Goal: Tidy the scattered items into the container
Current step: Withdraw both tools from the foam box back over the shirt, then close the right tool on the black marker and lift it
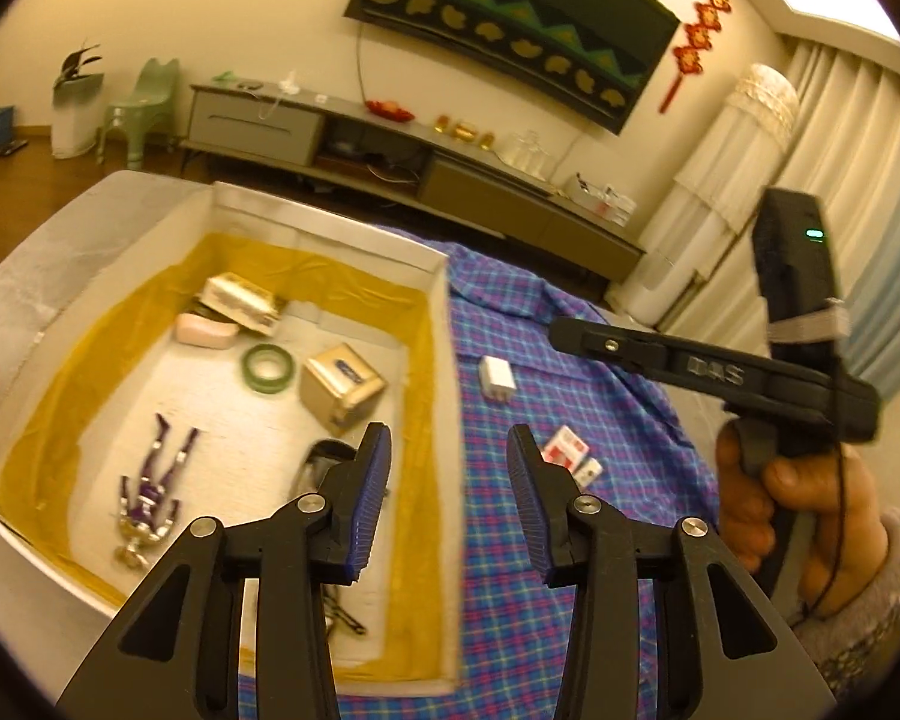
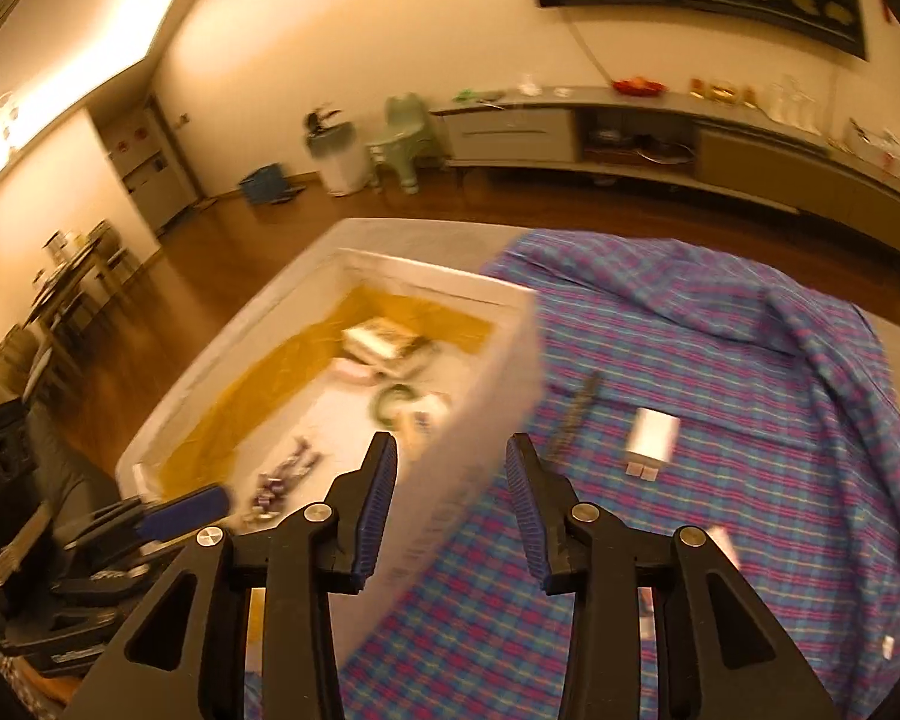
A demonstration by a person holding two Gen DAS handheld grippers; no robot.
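A white box with a yellow lining [image 1: 432, 324] [image 2: 498, 396] stands left of a blue plaid cloth [image 1: 570, 408] [image 2: 720, 360]. In it lie a purple figure [image 1: 150, 492], a green tape roll [image 1: 268, 363], a tan carton [image 1: 342, 387], a pink soap [image 1: 205, 330] and a printed box [image 1: 240, 297]. On the cloth lie a white charger [image 1: 497, 378] [image 2: 651, 435], a red-and-white pack [image 1: 564, 450] and a dark stick [image 2: 576, 411]. My left gripper [image 1: 449, 450] is open and empty over the box's right wall. My right gripper [image 2: 450, 456] is open and empty above the same wall; it also shows in the left wrist view [image 1: 570, 330].
The box and cloth rest on a grey table [image 1: 60, 252] [image 2: 306, 258]. Behind it stand a long TV cabinet [image 1: 390, 144] [image 2: 660, 132], a green stool [image 1: 141, 108], a white bin [image 2: 336, 159] and curtains [image 1: 840, 150]. The right wrist view is motion-blurred.
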